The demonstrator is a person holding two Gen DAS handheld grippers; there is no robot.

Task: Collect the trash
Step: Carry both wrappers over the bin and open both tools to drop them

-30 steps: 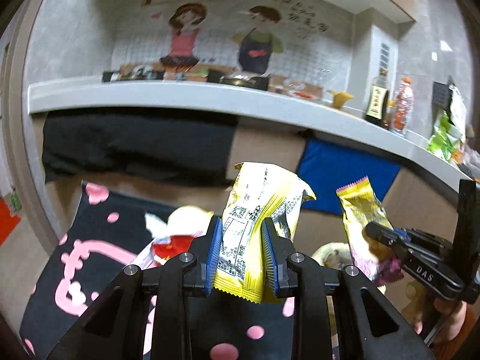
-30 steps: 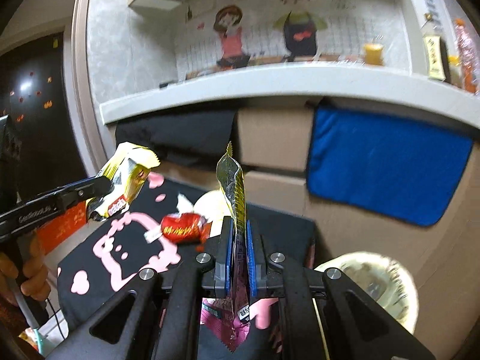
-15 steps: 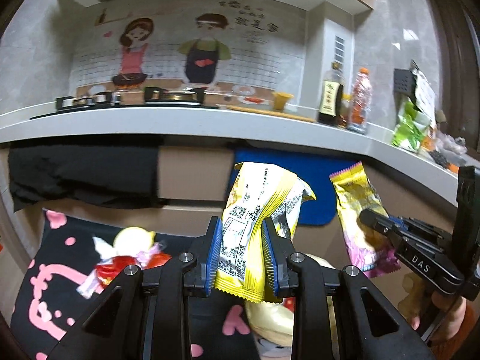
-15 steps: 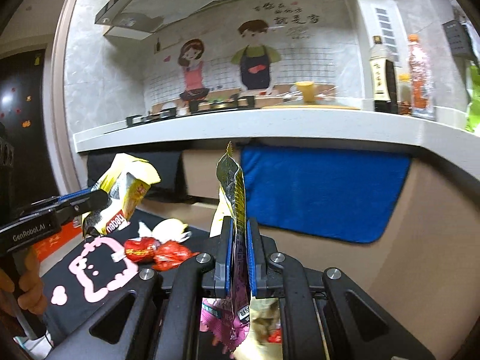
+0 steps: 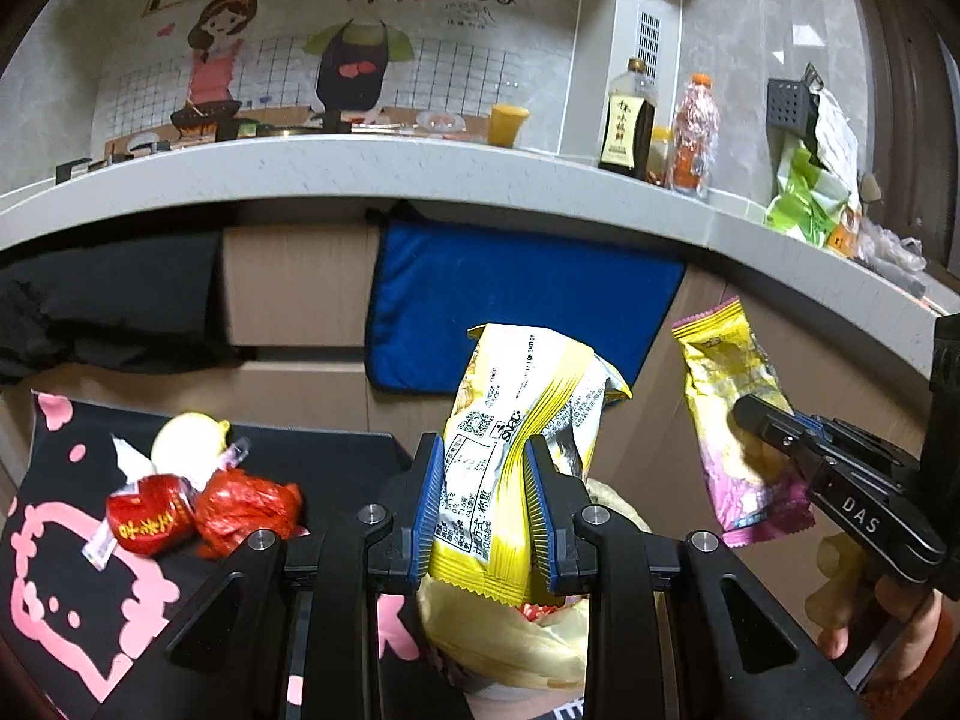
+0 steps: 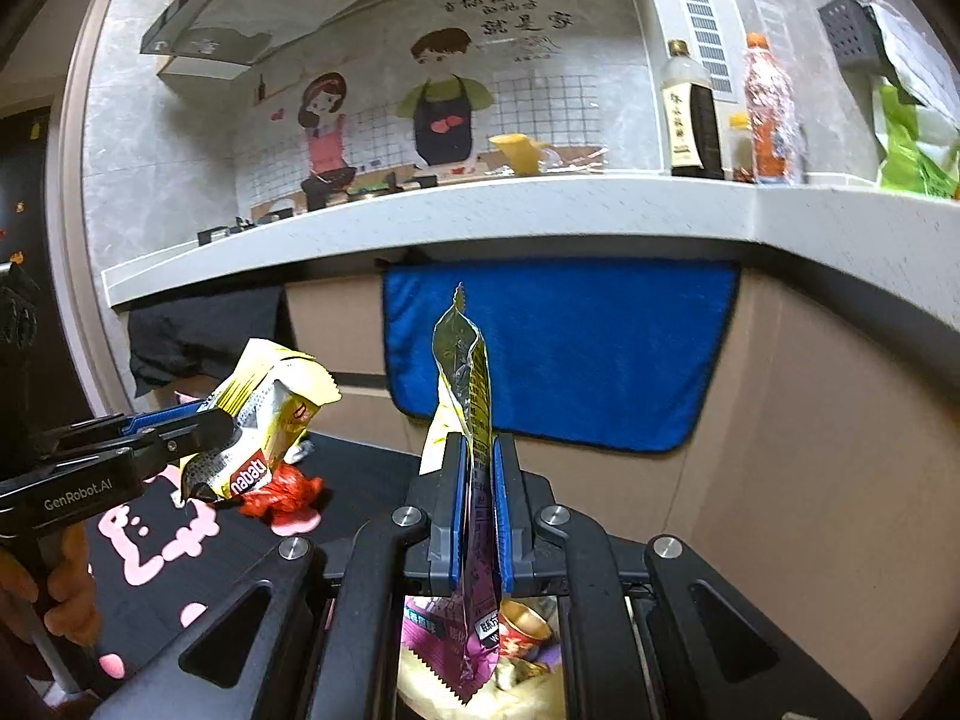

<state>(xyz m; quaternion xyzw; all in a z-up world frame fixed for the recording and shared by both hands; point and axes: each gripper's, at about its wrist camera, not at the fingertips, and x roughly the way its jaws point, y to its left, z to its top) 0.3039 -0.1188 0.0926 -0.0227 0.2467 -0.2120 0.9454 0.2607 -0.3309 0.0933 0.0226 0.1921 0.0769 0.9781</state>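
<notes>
On the black mat with pink prints (image 5: 72, 588) at far left lie red crumpled wrappers (image 5: 198, 510), partly hiding a pale round piece behind them. The left gripper (image 5: 485, 510) is clamped on a yellow snack wrapper (image 5: 516, 420) standing upright, its top leaning right. Under it a bag-lined bin (image 5: 510, 648) is mostly hidden and cut off. Further right, the right gripper (image 6: 477, 516) pinches a pink-and-yellow wrapper (image 6: 468, 396) edge-on, long axis vertical, above the bin.
</notes>
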